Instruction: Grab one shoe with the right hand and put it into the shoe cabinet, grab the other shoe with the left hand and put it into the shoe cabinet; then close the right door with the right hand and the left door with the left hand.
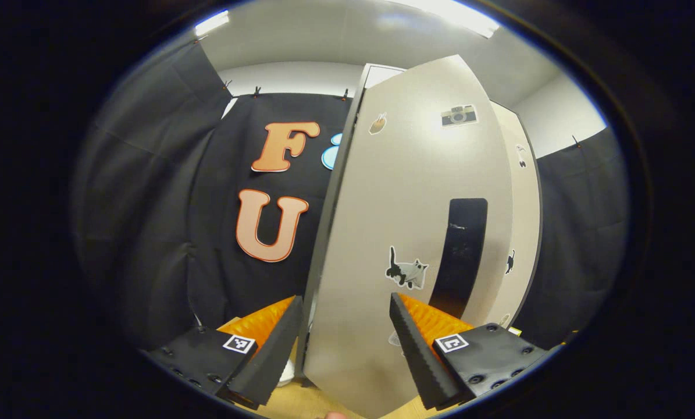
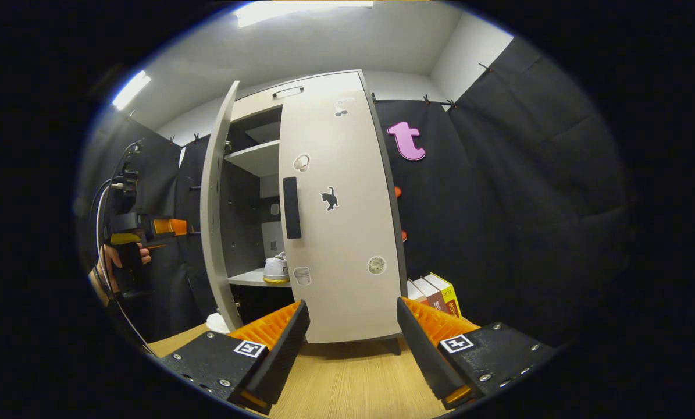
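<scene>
The shoe cabinet [image 2: 318,87] stands ahead on the wooden floor. Its right door [image 2: 341,233] lies flat against the front and its left door [image 2: 210,221] swings out wide. A white shoe [image 2: 276,269] rests on the lower shelf inside. My right gripper [image 2: 353,308] is open and holds nothing, a short way back from the right door. My left gripper [image 1: 345,308] is open too, right up against the left door [image 1: 405,221], whose near edge stands between the fingers. A hand holds the left gripper [image 2: 175,228] beside that open door.
Several books [image 2: 434,294] stand on the floor right of the cabinet. A small white object [image 2: 216,321] lies by the cabinet's foot under the left door; I cannot tell what it is. Black cloth walls close in on both sides.
</scene>
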`<state>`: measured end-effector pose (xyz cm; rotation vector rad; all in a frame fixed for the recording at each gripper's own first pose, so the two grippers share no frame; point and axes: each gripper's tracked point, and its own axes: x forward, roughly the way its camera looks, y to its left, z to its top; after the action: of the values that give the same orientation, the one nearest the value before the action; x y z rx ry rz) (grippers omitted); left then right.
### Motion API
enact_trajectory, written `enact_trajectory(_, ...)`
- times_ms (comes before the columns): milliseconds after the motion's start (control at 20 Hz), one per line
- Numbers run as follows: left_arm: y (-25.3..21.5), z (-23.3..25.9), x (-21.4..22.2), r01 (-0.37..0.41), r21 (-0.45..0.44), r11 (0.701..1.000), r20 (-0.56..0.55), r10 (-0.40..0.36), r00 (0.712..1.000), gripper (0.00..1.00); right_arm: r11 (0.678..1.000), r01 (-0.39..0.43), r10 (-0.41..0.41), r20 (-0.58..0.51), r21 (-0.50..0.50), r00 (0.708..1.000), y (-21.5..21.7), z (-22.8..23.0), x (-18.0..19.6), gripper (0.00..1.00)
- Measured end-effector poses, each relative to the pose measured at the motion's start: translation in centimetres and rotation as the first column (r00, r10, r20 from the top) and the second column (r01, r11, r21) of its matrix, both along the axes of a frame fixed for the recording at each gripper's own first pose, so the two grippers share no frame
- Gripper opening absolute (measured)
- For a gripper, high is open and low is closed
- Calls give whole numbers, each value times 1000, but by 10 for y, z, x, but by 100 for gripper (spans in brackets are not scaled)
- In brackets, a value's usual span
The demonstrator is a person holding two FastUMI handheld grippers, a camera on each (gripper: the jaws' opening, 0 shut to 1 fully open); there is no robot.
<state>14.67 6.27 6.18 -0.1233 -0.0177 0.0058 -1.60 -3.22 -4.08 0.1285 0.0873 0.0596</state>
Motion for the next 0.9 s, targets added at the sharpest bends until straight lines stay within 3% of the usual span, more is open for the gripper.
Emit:
enact_trajectory(450, -31, 13, -16, 45, 26, 999, 38, -46, 998, 96, 999, 51, -51, 10, 3, 999, -19, 1, 0, 93)
enact_trajectory(900, -63, -64, -102, 40, 4, 999, -5, -40, 999, 96, 1000, -6, 6, -22, -3, 1000, 1, -11, -1, 93)
